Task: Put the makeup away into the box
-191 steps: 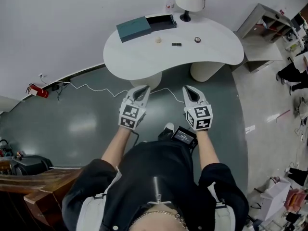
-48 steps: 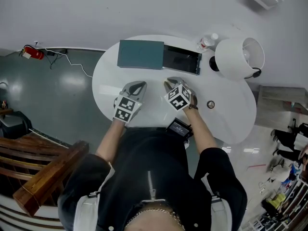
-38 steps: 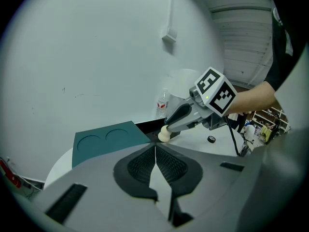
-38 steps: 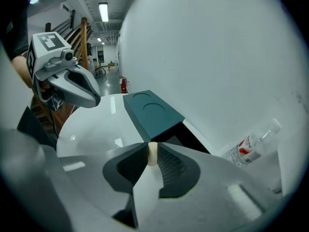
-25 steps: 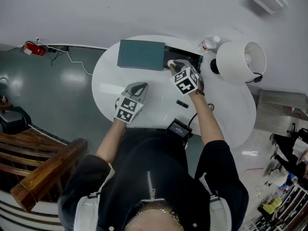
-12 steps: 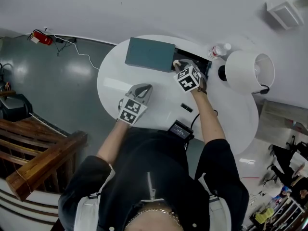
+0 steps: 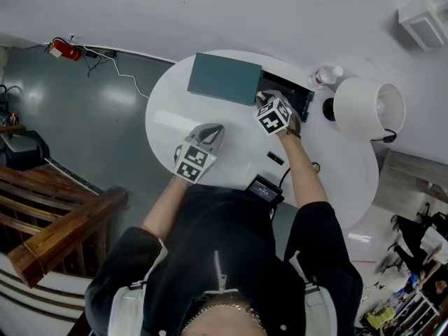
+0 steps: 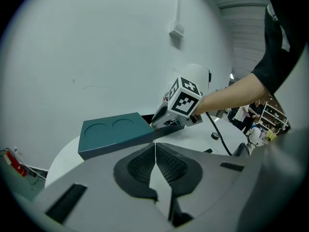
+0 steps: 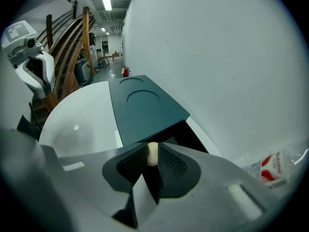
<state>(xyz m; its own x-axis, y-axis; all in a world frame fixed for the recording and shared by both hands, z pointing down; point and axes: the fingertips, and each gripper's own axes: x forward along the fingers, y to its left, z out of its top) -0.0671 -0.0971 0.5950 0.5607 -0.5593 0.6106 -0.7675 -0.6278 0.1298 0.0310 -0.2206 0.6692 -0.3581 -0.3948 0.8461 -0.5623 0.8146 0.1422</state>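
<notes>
The box is a black tray (image 7: 285,97) with its dark teal lid (image 7: 224,78) lying to its left, at the back of the white table (image 7: 175,117). My right gripper (image 7: 264,99) points down over the tray's left end. It is shut on a small cream round makeup piece (image 9: 152,153), though its jaws have just been opening slightly. The tray's dark inside (image 9: 189,135) lies right below the jaws, beside the lid (image 9: 145,105). My left gripper (image 7: 212,131) hovers over the table's front, shut and holding nothing (image 8: 155,151). A small black makeup stick (image 7: 275,157) lies on the table.
A white lamp (image 7: 367,108) and a plastic bottle (image 7: 326,75) stand at the back right. A small dark round item (image 7: 316,166) lies near a cable on the right. A black device (image 7: 263,190) hangs at the person's waist. Wooden stairs (image 7: 49,208) stand at the left.
My right gripper has sunk with the cream piece towards the black tray. The left gripper has stayed in place. The head view has shifted slightly.
</notes>
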